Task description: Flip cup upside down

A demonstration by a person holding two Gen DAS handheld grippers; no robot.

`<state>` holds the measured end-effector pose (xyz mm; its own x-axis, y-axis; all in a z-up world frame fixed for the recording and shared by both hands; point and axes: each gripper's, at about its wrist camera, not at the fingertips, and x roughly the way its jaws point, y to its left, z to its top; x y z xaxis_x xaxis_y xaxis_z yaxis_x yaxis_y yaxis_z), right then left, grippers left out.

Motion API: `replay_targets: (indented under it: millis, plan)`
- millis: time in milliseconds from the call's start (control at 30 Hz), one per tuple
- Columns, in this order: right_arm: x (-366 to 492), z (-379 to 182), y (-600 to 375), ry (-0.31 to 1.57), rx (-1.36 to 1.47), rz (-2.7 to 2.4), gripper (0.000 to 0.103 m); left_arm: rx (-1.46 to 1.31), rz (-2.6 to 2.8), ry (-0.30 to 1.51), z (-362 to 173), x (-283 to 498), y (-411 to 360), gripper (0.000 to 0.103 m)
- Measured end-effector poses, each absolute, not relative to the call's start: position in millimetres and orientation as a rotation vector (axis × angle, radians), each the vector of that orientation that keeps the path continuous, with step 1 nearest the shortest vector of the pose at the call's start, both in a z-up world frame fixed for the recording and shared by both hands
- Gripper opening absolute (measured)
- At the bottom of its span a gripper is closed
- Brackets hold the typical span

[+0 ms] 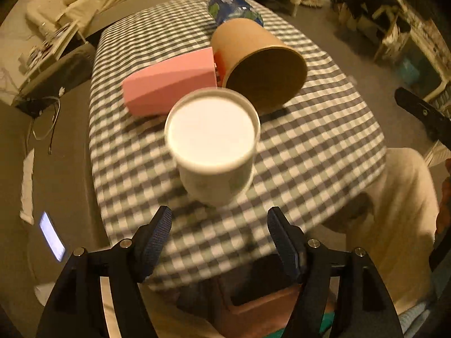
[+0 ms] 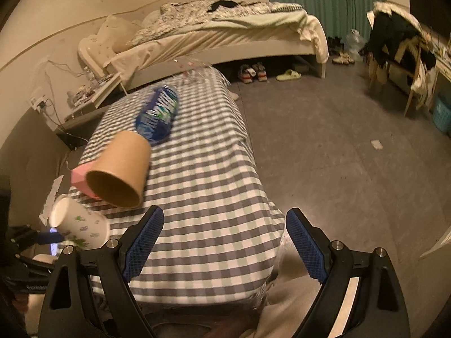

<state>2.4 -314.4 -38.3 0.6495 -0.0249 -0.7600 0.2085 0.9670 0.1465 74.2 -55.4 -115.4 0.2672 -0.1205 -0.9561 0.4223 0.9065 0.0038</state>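
Left wrist view: the white cup [image 1: 212, 146] stands on the checked table [image 1: 310, 152] just ahead of the left gripper [image 1: 220, 225], centred between its spread, empty fingers, axis roughly vertical. A brown cup [image 1: 259, 62] and a pink box [image 1: 169, 84] lie beyond

Right wrist view: the right gripper [image 2: 225, 233] also gapes empty; the cup sits far left, so the left gripper is nearer
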Motion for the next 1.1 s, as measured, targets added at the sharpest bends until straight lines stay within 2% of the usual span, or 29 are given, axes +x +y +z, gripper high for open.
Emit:
replay_targets:
  millis: [233,500,667,733,767,800,900,1100]
  plan:
    - [-10.9,4.8,-273.3,0.791,0.141,-0.086,0.089,0.086,-0.294,1.015,-64.0,37.3,-33.5,0.073]
    - [-25.8,55.1,-221.8,0.688,0.075,-0.018,0.089,-0.008,-0.200,0.739,0.7,23.8,-5.3,0.073]
    - [-36.4,60.1,-192.7,0.668,0.031,0.022,0.089,-0.027,-0.138,0.660,6.4,10.6,14.1,0.073]
    - [-38.5,54.5,-185.6,0.676,0.016,0.034,0.089,-0.038,-0.123,0.649,1.5,7.3,21.8,0.080]
    - [-39.1,50.3,-181.9,0.686,0.011,0.040,0.089,-0.045,-0.112,0.648,-1.0,6.5,24.7,0.093]
    - [-39.5,45.8,-178.9,0.697,0.009,0.041,0.089,-0.054,-0.100,0.647,-3.7,4.8,27.9,0.097]
    - [-41.3,35.2,-173.8,0.710,0.003,0.037,0.103,-0.086,-0.078,0.651,-11.1,1.2,39.6,0.097]
    - [-38.8,25.4,-175.4,0.724,-0.006,0.011,0.103,-0.073,-0.036,0.683,-24.6,-1.9,48.3,0.097]
